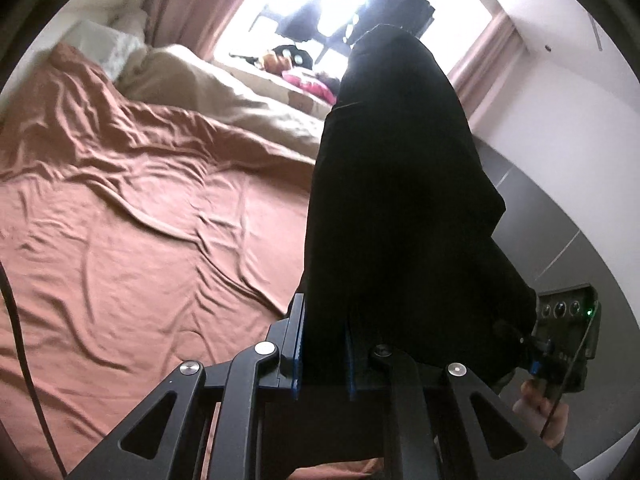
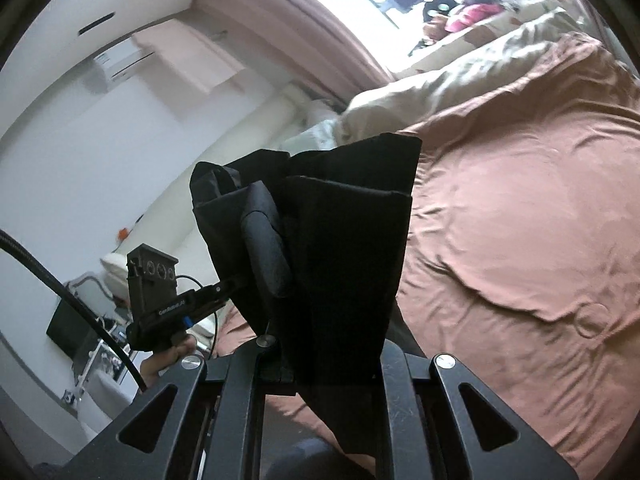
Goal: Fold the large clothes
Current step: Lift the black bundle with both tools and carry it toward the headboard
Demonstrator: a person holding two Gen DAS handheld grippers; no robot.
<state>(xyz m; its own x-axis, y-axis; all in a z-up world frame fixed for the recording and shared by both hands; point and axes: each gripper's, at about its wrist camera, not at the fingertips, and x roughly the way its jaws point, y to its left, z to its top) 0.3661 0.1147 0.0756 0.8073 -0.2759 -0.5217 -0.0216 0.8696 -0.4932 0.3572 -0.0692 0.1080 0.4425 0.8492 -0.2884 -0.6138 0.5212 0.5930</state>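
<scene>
A black garment [image 1: 400, 200] hangs bunched and lifted above the bed, held between both grippers. My left gripper [image 1: 324, 320] has its blue pads [image 1: 298, 344] pressed on the cloth's lower edge. In the left wrist view my right gripper [image 1: 520, 336] bites into the same cloth at the lower right, with a hand [image 1: 540, 404] under it. In the right wrist view the folded black garment [image 2: 344, 240] rises from my right gripper [image 2: 332, 344], which is shut on it. My left gripper [image 2: 236, 282] clamps the cloth's left side there.
A bed with a wrinkled brown sheet [image 1: 140, 220] lies below, and a beige duvet [image 1: 224, 96] is piled near the bright window [image 1: 320, 0]. Pink curtains [image 1: 192, 8] frame it. A white wall with an air conditioner [image 2: 120, 64] stands beside the bed. A black cable [image 1: 24, 360] hangs at the left.
</scene>
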